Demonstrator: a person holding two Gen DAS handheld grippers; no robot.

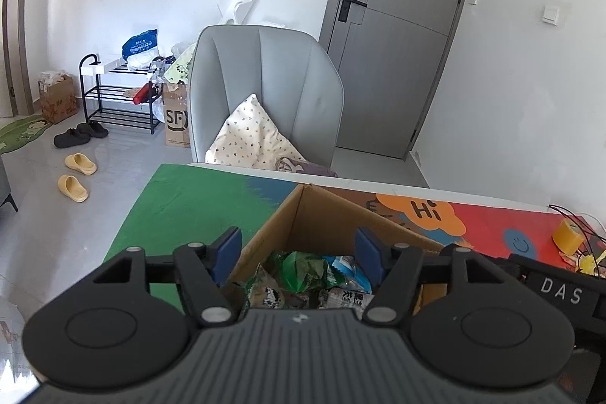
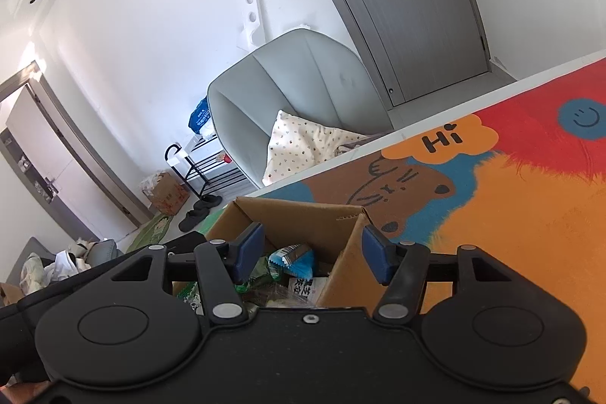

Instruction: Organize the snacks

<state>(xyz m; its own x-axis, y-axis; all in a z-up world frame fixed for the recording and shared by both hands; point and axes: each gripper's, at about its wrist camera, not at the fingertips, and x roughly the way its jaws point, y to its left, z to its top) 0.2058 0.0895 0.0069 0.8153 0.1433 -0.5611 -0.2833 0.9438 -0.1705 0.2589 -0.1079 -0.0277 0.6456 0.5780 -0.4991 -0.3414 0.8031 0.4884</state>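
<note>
An open cardboard box (image 1: 322, 214) stands on the colourful table mat (image 1: 189, 199). Several snack packets lie inside it, among them a green packet (image 1: 303, 269) and a blue packet (image 1: 346, 269). My left gripper (image 1: 298, 252) is open and empty, its blue pads straddling the box opening from above. In the right wrist view the same box (image 2: 303, 218) shows, with a blue packet (image 2: 293, 258) inside. My right gripper (image 2: 312, 254) is open and empty, its left pad over the box and its right pad outside the box's right wall.
A grey armchair (image 1: 265, 89) with a spotted pillow (image 1: 250, 139) stands beyond the table's far edge. A yellow tape roll (image 1: 567, 235) and black cables lie at the right of the mat. The other gripper's black body (image 1: 560, 290) is close on the right.
</note>
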